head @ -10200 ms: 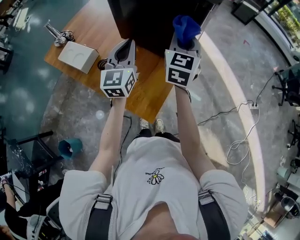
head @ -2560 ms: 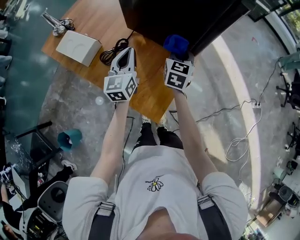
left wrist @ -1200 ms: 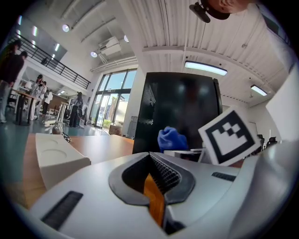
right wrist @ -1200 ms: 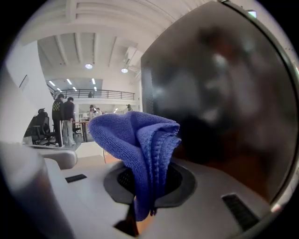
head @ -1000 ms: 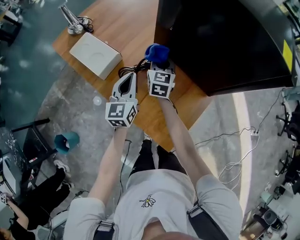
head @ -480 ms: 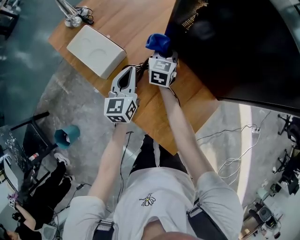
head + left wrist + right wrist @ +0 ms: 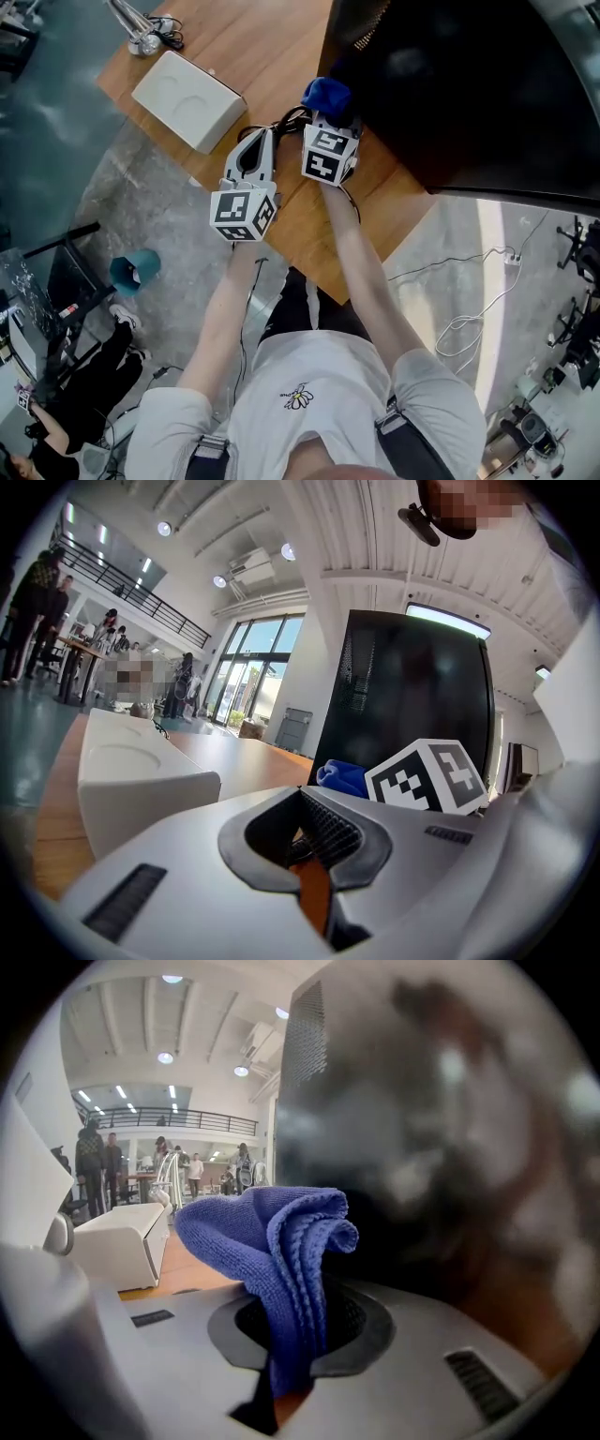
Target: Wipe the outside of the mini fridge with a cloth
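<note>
- The right gripper (image 7: 329,120) was found clenched on a blue cloth (image 7: 325,94). The cloth was bunched above the jaws, at the near corner of the black mini fridge (image 7: 450,84).
- In the right gripper view the cloth (image 7: 272,1241) was seen folded upward between the jaws, with the fridge's dark wall (image 7: 450,1129) close behind. Contact between the two could not be confirmed.
- The fridge was observed standing on a wooden table (image 7: 272,47).
- The left gripper (image 7: 255,150) was noted with its jaws pressed together and nothing between them. It was held just left of the right gripper, over the table.
- A coiled black cable (image 7: 281,124) was recorded on the table, partly covered by both grippers.
- A white box (image 7: 187,89) was recorded on the table, left of the grippers and apart from the fridge.
- A teal bin (image 7: 136,270) was noted on the floor beside the table.
</note>
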Demonstrator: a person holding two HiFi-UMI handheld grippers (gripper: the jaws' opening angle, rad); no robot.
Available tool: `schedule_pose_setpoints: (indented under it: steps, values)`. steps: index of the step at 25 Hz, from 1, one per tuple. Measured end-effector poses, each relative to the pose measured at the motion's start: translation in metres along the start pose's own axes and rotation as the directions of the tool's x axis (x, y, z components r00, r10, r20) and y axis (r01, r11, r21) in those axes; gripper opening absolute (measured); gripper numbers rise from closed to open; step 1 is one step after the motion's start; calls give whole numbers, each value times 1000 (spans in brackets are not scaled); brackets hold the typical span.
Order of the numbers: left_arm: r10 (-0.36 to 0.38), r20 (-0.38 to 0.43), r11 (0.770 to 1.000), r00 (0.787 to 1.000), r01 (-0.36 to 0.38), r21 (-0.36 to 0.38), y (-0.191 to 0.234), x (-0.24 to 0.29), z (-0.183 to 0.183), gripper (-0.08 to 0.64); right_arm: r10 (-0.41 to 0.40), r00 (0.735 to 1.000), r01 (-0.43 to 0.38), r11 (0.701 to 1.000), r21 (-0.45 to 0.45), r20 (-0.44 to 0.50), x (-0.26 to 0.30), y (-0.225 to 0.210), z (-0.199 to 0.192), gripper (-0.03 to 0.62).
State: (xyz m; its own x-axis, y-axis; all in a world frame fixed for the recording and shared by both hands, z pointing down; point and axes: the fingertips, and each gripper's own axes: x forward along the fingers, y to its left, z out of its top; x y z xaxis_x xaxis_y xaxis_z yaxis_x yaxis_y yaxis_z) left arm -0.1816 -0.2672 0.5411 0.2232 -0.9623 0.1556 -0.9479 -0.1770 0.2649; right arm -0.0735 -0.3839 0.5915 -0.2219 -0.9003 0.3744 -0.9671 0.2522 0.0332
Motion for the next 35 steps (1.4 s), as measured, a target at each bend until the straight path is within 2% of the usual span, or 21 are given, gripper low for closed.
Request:
schedule_pose_setpoints:
  steps: [7, 17, 27, 31, 35]
  values:
    - [-40, 8, 999, 999, 40, -2, -44, -10, -4, 2, -64, 998, 64, 997, 45, -12, -49, -45, -17, 67]
    - [-146, 0, 989, 989, 146, -10, -142, -9, -20, 2, -157, 987, 160, 980, 114, -35, -133, -132, -45, 67]
    - [-216, 8, 976, 976, 216, -16, -209, -9, -26, 2, -211, 976, 215, 972, 93, -48, -192, -195, -69, 67]
    - [-220, 16, 975, 975, 220, -16, -221, -11, -24, 2, -228, 972, 233, 967, 101, -52, -203, -215, -73, 67]
    - [-192, 26, 981, 981, 192, -6, -223, -16, -17, 2, -235, 970, 240, 966, 97, -64, -209, -227, -77, 67]
